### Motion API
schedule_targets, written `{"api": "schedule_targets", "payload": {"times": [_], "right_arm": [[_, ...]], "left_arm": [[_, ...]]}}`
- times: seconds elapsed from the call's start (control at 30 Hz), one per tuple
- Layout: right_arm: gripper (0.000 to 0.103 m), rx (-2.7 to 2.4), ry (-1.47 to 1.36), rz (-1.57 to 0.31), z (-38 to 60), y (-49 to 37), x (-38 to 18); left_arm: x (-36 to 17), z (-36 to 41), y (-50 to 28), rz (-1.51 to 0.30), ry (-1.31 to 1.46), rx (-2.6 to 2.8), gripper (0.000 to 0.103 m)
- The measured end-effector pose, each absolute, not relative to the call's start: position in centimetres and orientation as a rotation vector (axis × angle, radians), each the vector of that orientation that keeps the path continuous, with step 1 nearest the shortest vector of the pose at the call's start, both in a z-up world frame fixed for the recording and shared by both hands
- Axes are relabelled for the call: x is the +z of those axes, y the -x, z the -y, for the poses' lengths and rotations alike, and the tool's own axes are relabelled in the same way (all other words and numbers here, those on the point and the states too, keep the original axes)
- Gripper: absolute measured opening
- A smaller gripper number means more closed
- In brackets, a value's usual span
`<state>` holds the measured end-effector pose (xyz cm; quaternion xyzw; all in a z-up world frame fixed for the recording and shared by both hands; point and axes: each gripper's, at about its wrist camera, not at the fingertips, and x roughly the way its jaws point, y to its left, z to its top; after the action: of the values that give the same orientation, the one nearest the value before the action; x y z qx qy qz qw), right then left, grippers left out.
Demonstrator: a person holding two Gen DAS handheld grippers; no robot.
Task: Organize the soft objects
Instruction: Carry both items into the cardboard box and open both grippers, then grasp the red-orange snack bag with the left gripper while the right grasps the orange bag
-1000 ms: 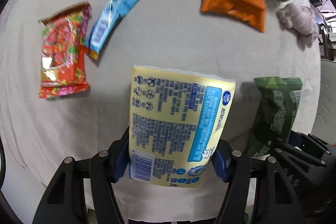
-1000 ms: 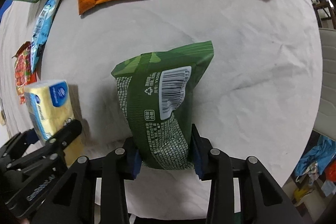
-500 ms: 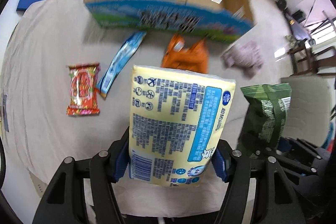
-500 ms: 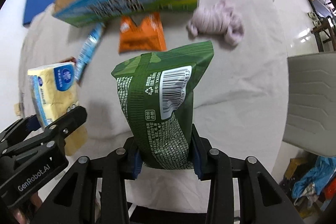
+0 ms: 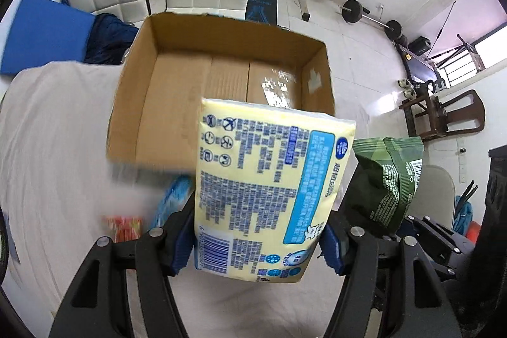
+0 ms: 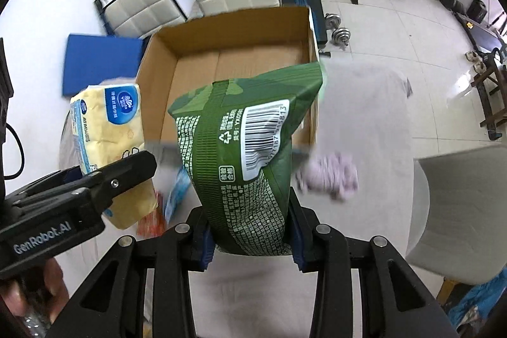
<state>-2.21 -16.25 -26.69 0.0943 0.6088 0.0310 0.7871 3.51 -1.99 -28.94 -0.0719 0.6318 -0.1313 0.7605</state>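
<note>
Left wrist view: left claw clamped on yellow tissue pack, right claw clamped on green bag, both aloft before the empty box; step, carry; next, judged, reach over the rim, release inside.

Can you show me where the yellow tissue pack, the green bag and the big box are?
yellow tissue pack (image 5: 269, 189), left wrist view, on its printed face.
green bag (image 6: 247, 148), right wrist view, beside its barcode label.
cardboard box (image 5: 133, 103), left wrist view, on its left inner wall.
</note>
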Motion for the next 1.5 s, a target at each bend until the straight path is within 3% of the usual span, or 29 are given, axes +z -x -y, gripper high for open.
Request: {"api": "schedule_targets", "payload": {"times": [0.4,0.6,0.97,1.1,1.2,1.33,1.5], "right_arm": [[0.040,-0.038,-0.208,-1.412,14.9,-13.8,-36.1],[0.040,-0.046,-0.169,-1.478,14.4,-17.9,-41.4],[0.043,-0.013,-0.134,-1.533,14.2,-19.4,-44.0],[0.064,-0.008,-0.119,-1.547,13.4,-18.9,-43.5],[0.070,-0.014,-0.111,-1.540,13.2,-18.5,-42.7],[0.090,-0.026,-0.116,-1.533,13.5,-17.5,-41.6],[0.103,-0.044,-0.121,-1.496,14.3,-16.0,-39.5]], "left_arm": [[-36.8,3.9,-19.8,-1.595,0.205,-0.325,0.064],[-40.6,3.9,-22.0,-1.675,0.220,-0.357,0.064],[-41.2,4.1,-22.6,-1.711,0.170,-0.333,0.065],[-39.1,4.3,-21.6,-1.676,0.118,-0.340,0.065],[-36.8,4.0,-20.8,-1.635,0.089,-0.344,0.067],[-33.5,3.2,-18.9,-1.575,0.052,-0.319,0.089],[-29.6,1.4,-15.4,-1.482,-0.010,-0.286,0.094]]}}
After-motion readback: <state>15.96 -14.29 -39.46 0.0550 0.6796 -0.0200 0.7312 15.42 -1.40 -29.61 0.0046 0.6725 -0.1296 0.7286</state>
